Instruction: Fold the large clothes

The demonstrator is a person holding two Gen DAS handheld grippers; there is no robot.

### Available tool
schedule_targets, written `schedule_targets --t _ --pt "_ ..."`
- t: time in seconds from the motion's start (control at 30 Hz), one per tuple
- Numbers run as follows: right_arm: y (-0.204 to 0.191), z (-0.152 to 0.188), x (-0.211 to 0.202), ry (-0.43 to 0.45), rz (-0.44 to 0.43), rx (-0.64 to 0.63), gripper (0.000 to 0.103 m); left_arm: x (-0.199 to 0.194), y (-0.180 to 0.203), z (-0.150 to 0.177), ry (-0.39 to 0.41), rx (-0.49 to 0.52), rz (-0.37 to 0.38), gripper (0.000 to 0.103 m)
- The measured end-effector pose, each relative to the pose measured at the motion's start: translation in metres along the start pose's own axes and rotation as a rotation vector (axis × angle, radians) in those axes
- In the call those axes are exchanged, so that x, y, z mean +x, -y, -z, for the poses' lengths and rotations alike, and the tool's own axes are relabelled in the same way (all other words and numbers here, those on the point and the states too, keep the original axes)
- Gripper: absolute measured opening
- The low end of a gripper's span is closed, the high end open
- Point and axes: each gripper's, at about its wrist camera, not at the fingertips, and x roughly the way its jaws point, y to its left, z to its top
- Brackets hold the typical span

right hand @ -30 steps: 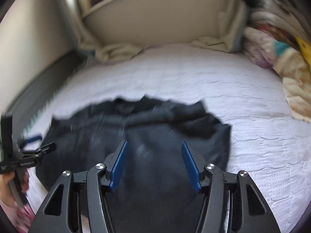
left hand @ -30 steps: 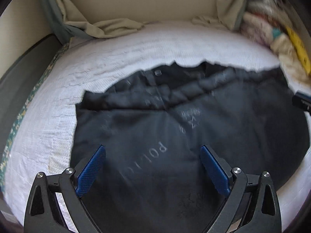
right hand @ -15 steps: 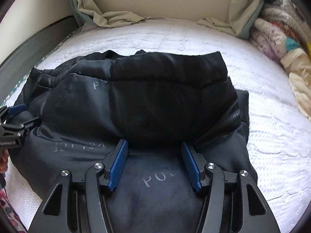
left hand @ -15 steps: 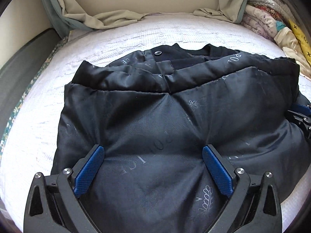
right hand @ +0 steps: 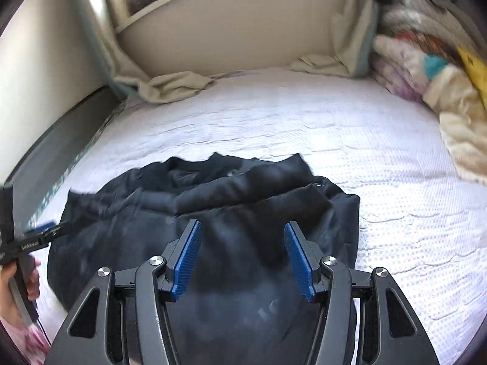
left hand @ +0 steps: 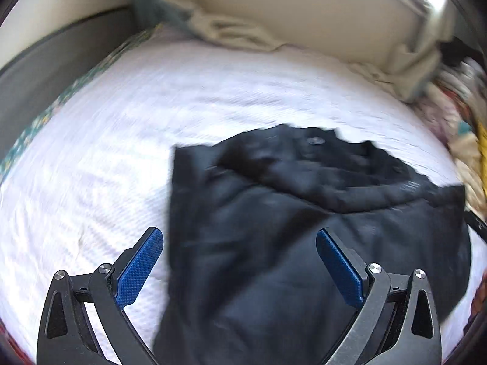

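A black padded jacket (left hand: 289, 213) lies folded in a rough bundle on the white bedspread (left hand: 106, 152); it also shows in the right wrist view (right hand: 228, 206). My left gripper (left hand: 240, 261) is open and empty, above the jacket's near left edge. My right gripper (right hand: 242, 258) is open and empty, above the jacket's near part. The left gripper also shows at the left edge of the right wrist view (right hand: 39, 234), held by a hand.
A beige curtain (right hand: 170, 85) bunches on the bed's far side under a window sill. A pile of folded bedding and clothes (right hand: 426, 70) lines the right side. A dark bed frame (right hand: 45, 140) runs along the left. White bedspread (right hand: 304, 121) lies beyond the jacket.
Both grippers have pulled back and up from the jacket, which now looks smaller and farther. The left view has swung left, showing more bedspread. Both stay open.
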Motion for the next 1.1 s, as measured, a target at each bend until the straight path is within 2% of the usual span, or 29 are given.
schedule_targets --t 0.07,0.13,0.2,0.33,0.4,0.5,0.57,0.63,0.73,0.9,1.1 --pt "0.010 0.000 0.010 -0.030 0.008 0.036 0.054 0.014 -0.008 0.001 -0.049 -0.024 -0.024 0.102" --pt "0.023 0.005 0.030 -0.104 0.007 0.108 0.054 0.027 -0.013 0.004 -0.093 -0.036 -0.022 0.102" --pt "0.034 0.012 0.043 -0.153 -0.016 0.176 0.054 0.042 -0.025 0.009 -0.152 -0.102 0.038 0.103" --pt "0.034 0.020 0.046 -0.157 -0.010 0.162 0.055 0.053 -0.045 0.011 -0.218 -0.234 0.148 0.103" --pt "0.037 0.018 0.044 -0.163 -0.013 0.178 0.055 0.042 -0.048 0.009 -0.209 -0.259 0.162 0.102" --pt "0.042 0.011 0.030 -0.150 -0.060 0.256 0.058 0.017 -0.055 0.001 -0.146 -0.275 0.195 0.102" --pt "0.038 0.007 0.015 -0.118 -0.086 0.253 0.060 0.001 -0.064 -0.004 -0.105 -0.290 0.218 0.102" --pt "0.035 0.007 0.003 -0.091 -0.091 0.232 0.061 -0.005 -0.074 -0.006 -0.099 -0.312 0.248 0.102" --pt "0.033 0.009 -0.013 -0.069 -0.102 0.212 0.063 -0.001 -0.090 -0.004 -0.132 -0.372 0.317 0.102" --pt "0.027 0.010 -0.018 -0.076 -0.137 0.201 0.067 0.018 -0.111 0.013 -0.199 -0.480 0.356 0.102" --pt "0.015 0.008 -0.017 -0.075 -0.166 0.177 0.067 0.052 -0.111 0.030 -0.275 -0.511 0.460 0.102"
